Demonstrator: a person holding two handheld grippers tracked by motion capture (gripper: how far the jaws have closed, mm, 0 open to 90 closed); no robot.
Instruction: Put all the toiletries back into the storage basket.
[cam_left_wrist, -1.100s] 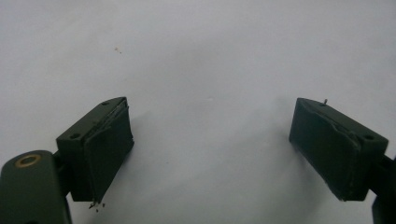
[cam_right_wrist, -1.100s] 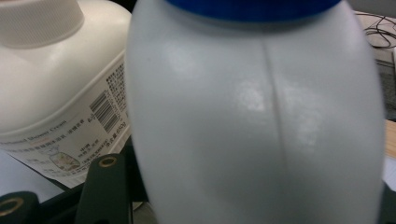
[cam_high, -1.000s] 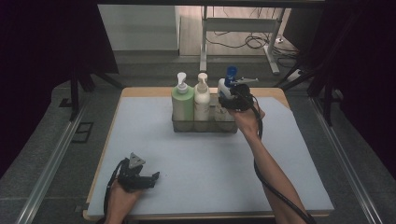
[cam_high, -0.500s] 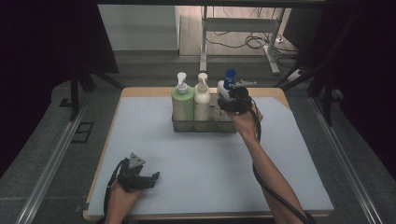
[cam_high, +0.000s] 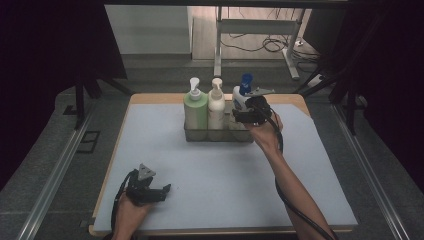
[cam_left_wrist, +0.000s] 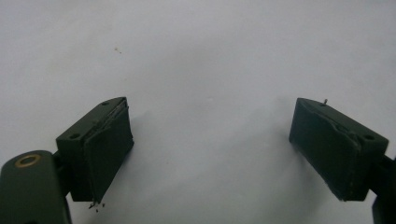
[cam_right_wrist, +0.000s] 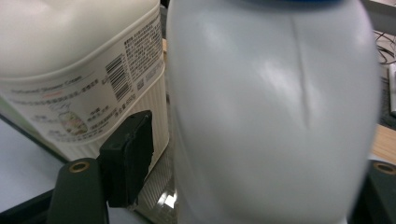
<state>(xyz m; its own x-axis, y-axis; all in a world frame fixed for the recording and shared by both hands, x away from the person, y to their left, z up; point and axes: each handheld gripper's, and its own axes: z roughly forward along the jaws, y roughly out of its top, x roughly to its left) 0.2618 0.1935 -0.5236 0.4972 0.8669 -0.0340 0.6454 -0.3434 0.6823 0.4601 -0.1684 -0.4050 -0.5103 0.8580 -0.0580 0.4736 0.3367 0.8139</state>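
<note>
The left gripper (cam_high: 165, 189) rests on the mat (cam_high: 210, 175) near its front edge, jaws spread with nothing between them. In the rack (cam_high: 220, 134) stand a green bottle (cam_high: 195, 107), a cream bottle (cam_high: 216, 106) with a barcode and small print too fine to read, and the blue-capped bottle (cam_high: 240, 97). The right gripper (cam_high: 239, 116) straddles that last bottle, jaws just loosening, the left pad off its side.

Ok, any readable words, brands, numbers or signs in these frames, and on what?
Cream bottle: a label with a barcode and lines of fine print, all too small and blurred to quote.
White bottle with the blue cap: no text on the side that faces the camera.
Green bottle: nothing legible.
</note>
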